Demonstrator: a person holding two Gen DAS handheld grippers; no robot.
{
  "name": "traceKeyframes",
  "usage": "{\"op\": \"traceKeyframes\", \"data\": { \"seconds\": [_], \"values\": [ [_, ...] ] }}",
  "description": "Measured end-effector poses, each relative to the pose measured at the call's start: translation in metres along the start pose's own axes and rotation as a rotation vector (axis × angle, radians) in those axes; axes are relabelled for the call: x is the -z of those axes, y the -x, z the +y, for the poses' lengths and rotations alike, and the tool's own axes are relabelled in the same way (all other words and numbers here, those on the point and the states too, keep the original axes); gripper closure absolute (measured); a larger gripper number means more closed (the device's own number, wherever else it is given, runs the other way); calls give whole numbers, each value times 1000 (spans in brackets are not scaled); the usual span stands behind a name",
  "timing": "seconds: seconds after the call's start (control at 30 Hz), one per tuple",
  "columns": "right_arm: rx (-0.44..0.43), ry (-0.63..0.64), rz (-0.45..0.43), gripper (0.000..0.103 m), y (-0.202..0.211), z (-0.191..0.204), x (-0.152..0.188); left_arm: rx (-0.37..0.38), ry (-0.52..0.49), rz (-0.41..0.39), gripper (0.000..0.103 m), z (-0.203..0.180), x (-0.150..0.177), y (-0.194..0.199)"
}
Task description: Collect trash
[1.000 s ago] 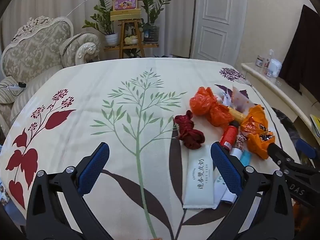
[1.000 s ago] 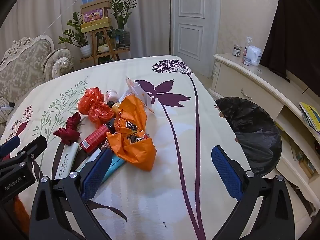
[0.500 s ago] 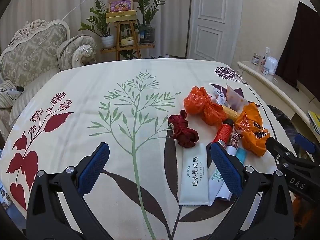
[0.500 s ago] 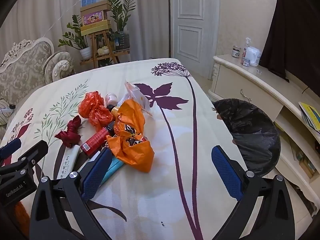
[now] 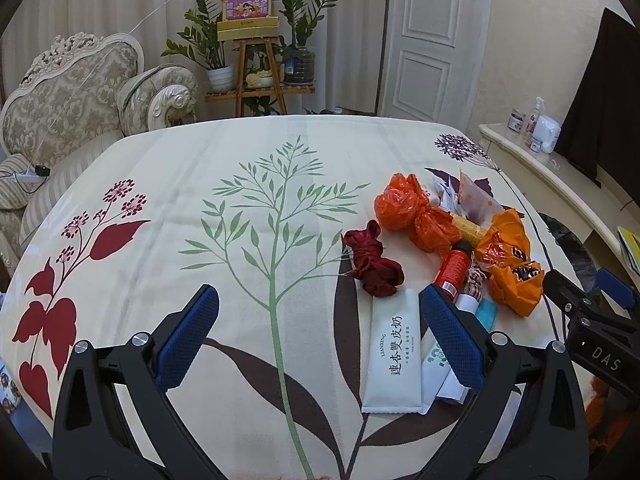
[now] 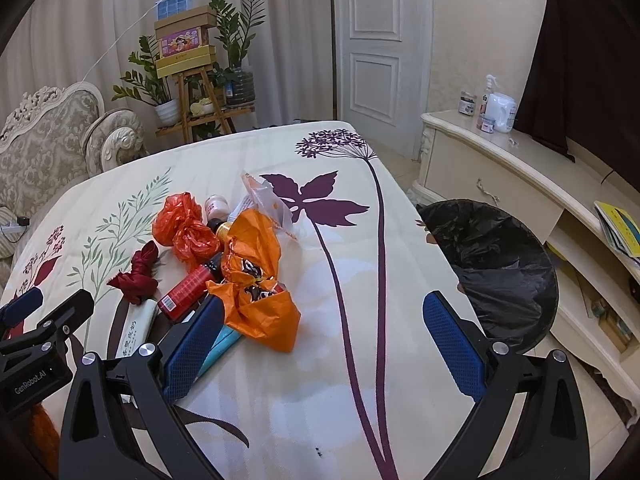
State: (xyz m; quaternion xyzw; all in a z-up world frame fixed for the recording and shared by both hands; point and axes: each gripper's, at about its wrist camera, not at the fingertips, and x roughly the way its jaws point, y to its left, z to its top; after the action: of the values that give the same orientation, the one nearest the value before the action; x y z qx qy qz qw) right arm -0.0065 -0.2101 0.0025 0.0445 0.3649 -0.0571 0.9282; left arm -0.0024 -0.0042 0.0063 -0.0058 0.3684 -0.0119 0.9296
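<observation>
Overhead, both grippers hover with fingers spread wide and nothing between them: the left gripper over the middle of the cloth, the right gripper nearer the table's right edge. A table fills both views, covered in a cream cloth printed with a green stem, red leaves and purple flowers. The trash lies in one heap on its right half: a crumpled orange bag, a second orange bag, a dark red rag, a red bottle and a white sachet, mostly touching or overlapping. Just beside the right edge stands a bin lined in black. Beyond are an ornate sofa, a plant stand stacked with boxes, a white door and a cream sideboard.
</observation>
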Motion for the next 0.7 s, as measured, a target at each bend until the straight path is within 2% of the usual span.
{"op": "traceKeyframes", "data": {
  "seconds": [0.7],
  "values": [
    [-14,6,4,6,-1,3,1,1,0,1,4,4,0,-1]
  ]
}}
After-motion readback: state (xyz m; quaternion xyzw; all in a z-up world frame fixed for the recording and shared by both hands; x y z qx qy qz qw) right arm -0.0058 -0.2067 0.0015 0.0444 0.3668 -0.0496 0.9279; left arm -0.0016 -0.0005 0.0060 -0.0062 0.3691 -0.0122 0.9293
